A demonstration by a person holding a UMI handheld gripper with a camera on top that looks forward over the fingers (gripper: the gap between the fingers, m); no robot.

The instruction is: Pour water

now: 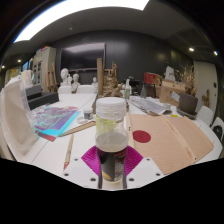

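Jaws narrow, pink pads clamped on an upright white-capped jar above the table.

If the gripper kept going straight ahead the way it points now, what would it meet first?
The gripper already has the white-lidded jar of dark liquid between its fingers, so it meets that at once. Beyond the jar lies open table; the depth there is unclear.
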